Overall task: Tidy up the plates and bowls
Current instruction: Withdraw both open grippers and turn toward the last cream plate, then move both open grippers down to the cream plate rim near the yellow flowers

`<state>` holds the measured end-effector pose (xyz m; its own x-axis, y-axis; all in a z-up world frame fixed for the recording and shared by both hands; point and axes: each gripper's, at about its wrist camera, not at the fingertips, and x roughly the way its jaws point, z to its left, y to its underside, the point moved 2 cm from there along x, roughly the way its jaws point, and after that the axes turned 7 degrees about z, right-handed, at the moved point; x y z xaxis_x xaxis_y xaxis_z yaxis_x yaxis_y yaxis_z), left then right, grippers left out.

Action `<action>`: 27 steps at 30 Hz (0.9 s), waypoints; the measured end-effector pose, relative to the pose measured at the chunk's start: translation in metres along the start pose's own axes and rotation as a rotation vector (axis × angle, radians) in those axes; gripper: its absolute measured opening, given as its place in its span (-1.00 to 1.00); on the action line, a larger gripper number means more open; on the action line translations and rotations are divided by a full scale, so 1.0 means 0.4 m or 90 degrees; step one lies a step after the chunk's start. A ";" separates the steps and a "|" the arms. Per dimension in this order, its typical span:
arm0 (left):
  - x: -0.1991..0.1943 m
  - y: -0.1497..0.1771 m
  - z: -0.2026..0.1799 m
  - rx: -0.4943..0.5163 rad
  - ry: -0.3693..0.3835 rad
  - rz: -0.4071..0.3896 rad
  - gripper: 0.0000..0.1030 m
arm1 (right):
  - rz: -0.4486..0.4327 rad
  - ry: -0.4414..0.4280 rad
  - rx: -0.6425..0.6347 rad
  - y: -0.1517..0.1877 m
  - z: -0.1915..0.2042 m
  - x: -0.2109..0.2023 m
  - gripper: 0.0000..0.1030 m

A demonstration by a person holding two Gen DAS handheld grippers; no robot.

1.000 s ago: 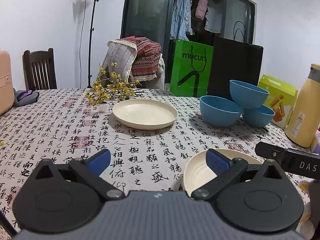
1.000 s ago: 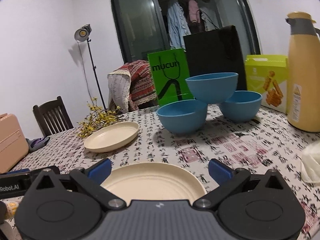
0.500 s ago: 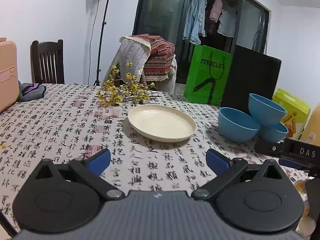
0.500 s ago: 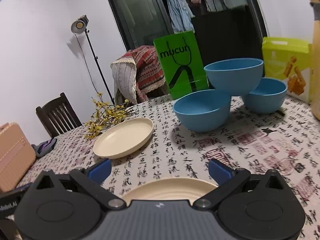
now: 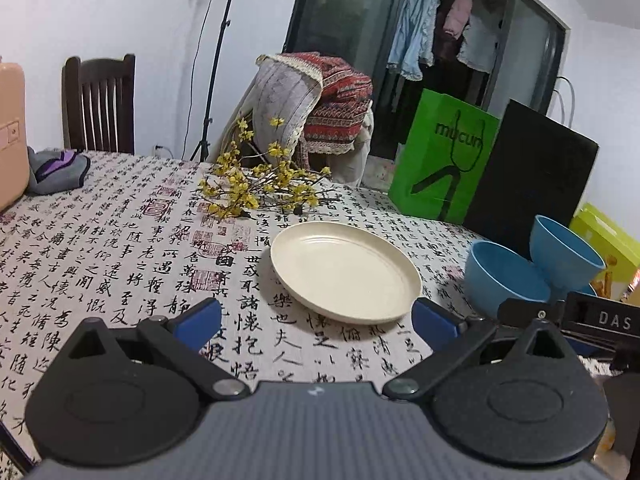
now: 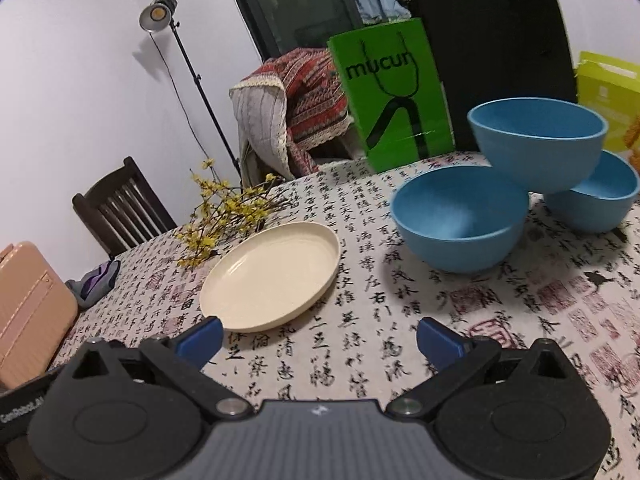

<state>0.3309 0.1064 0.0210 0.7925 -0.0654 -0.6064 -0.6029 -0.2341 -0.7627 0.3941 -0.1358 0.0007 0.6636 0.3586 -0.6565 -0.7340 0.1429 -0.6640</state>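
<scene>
A: Left tool (image 5: 316, 316) is spread wide, nothing between the blue fingertips (image 5: 198, 316). Right tool (image 6: 318, 334) same: wide apart, holding nothing. Both hover above the tabletop (image 6: 500, 300), which has a cloth printed with calligraphy.

B: Big stuff at the back?

A: Black board (image 6: 492, 60), then green bag (image 6: 394, 96) leaning beside it, both at the far edge. Chair draped with patterned cloth (image 5: 316, 108) behind the tabletop.

B: Dishes?

A: Three blue bowls (image 6: 460, 224) clustered right of centre; one bowl (image 6: 538, 140) sits tilted on the rims of the other two. One cream plate (image 6: 272, 276) lies flat to their left, apart from them; in the left view it's just ahead of the left tool. Yellow flower sprig (image 5: 256, 184) lies just behind the plate.
</scene>
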 end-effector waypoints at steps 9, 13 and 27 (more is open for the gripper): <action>0.092 -0.084 0.052 -0.066 -0.010 0.022 1.00 | 0.025 0.007 0.009 -0.082 0.029 0.060 1.00; 0.145 -0.111 0.069 -0.096 -0.016 0.039 1.00 | 0.030 0.018 0.006 -0.109 0.037 0.094 1.00; 0.324 -0.162 0.117 -0.150 -0.041 0.104 1.00 | 0.093 0.052 -0.024 -0.181 0.063 0.264 0.74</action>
<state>0.4684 0.1585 -0.0188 0.6746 -0.0602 -0.7357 -0.6781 -0.4445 -0.5854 0.5137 -0.0849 -0.0117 0.5608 0.2973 -0.7728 -0.8187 0.0600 -0.5710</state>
